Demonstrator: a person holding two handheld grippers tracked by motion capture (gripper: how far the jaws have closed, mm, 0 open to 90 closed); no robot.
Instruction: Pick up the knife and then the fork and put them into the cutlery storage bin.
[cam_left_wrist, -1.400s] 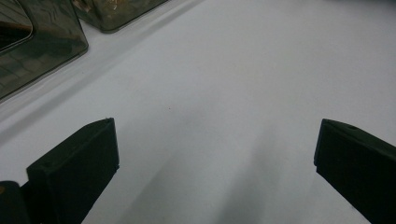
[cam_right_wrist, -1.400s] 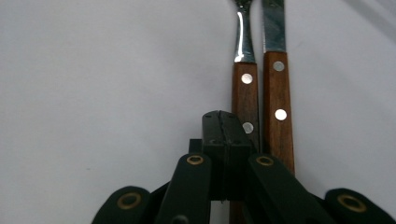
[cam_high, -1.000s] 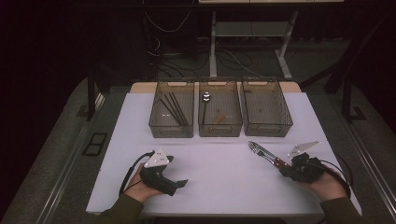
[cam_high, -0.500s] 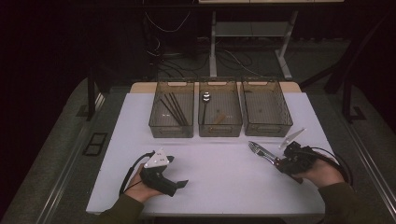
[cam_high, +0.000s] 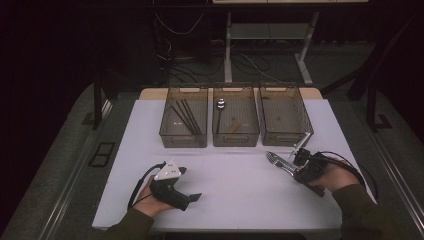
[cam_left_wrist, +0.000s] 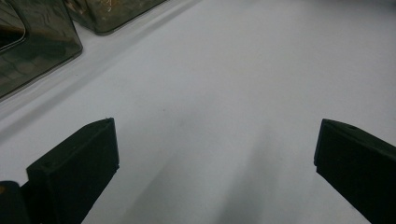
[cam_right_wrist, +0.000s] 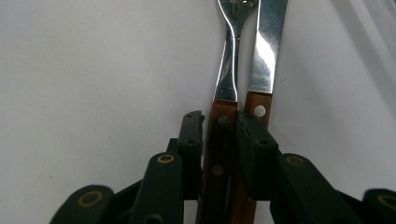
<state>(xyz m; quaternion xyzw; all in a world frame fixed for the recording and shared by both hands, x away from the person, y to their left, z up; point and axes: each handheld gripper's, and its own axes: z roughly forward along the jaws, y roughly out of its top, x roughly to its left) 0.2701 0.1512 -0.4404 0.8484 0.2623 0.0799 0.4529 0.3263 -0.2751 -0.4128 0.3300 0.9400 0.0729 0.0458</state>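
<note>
A fork (cam_right_wrist: 229, 60) and a knife (cam_right_wrist: 266, 51), both with wooden handles, lie side by side on the white table (cam_high: 235, 190). In the high view they are one bright streak (cam_high: 276, 161) at the right front. My right gripper (cam_right_wrist: 220, 119) has its jaws on either side of the fork's handle. The jaws have just been closing and the pads press on the handle. The knife's handle runs under the right jaw. The right gripper (cam_high: 296, 170) points up and to the left. My left gripper (cam_high: 194, 198) rests at the left front, open (cam_left_wrist: 215, 154), with only bare table between its jaws.
Three clear bins stand in a row at the back of the table. The left bin (cam_high: 182, 145) holds dark chopsticks (cam_high: 186, 118), the middle bin (cam_high: 235, 144) a spoon (cam_high: 220, 103), and the right bin (cam_high: 285, 142) stands close behind the right gripper.
The right hand has slid forward and left along the cutlery handles and rolled, so its grey plate now stands edge-on. The fork and knife lie where they were. The left hand is still.
</note>
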